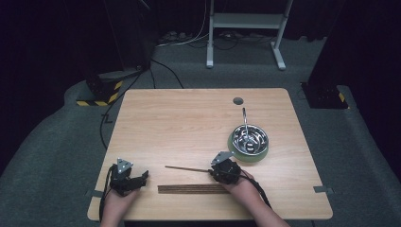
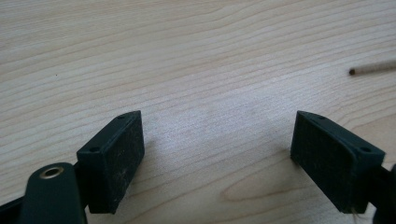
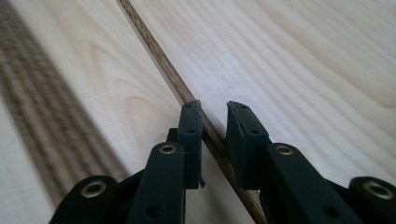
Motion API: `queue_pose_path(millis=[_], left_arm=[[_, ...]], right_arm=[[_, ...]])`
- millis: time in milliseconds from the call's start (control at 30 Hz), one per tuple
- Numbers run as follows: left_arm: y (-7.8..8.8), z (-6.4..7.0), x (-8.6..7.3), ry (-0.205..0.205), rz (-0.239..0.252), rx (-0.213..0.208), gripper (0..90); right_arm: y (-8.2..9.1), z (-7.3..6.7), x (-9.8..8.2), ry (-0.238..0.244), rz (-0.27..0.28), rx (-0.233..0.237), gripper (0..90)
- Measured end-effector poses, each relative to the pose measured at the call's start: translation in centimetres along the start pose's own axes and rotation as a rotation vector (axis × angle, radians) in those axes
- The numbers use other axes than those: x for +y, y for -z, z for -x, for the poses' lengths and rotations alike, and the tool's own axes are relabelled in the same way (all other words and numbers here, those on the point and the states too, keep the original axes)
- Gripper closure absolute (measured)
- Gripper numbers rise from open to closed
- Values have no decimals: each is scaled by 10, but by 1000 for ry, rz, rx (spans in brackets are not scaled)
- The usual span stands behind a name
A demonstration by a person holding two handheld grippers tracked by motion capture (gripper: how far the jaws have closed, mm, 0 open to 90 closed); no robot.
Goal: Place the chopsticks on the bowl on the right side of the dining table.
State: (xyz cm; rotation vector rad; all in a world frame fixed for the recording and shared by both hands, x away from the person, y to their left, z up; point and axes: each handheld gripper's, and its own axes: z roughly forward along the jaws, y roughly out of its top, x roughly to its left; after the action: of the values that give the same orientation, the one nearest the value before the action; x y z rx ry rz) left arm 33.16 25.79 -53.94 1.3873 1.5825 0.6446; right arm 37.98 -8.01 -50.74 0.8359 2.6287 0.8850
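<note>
the right gripper sits near the table's front edge, its jaws narrowed around a thin brown wooden stick with a sliver of gap on each side, not yet pinching it. the stick lies flat, just beyond a ribbed dark strip. the left gripper rests wide open and empty at the front left corner. a steel bowl on a green plate stands right; bare pale woodgrain spreads beyond.

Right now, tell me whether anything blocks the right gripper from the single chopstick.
Nothing visible does. The right gripper already straddles the chopstick, which runs between its two narrowly parted jaws on the bare table. The row of chopsticks lies apart, nearer the person.
</note>
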Motion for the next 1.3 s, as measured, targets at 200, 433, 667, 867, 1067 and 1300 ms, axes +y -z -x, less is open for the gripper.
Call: queue_pose_path(millis=[200, 433, 667, 867, 1067, 1300], left_arm=[[0, 0, 0, 0, 0, 0, 173], [0, 1, 0, 8, 7, -1, 173], [0, 1, 0, 7, 6, 1, 173], [-1, 1, 0, 13, 8, 2, 173], [-1, 1, 0, 15, 9, 0, 176], [0, 0, 0, 4, 5, 0, 176]], right_arm=[[1, 14, 0, -20, -21, -11, 750], [-1, 11, 4, 22, 16, 38, 722], [-13, 6, 16, 67, 12, 39, 740], [-12, 11, 15, 84, 4, 52, 793], [-7, 23, 9, 61, -15, 60, 769], [-4, 23, 5, 49, -6, 79, 789]])
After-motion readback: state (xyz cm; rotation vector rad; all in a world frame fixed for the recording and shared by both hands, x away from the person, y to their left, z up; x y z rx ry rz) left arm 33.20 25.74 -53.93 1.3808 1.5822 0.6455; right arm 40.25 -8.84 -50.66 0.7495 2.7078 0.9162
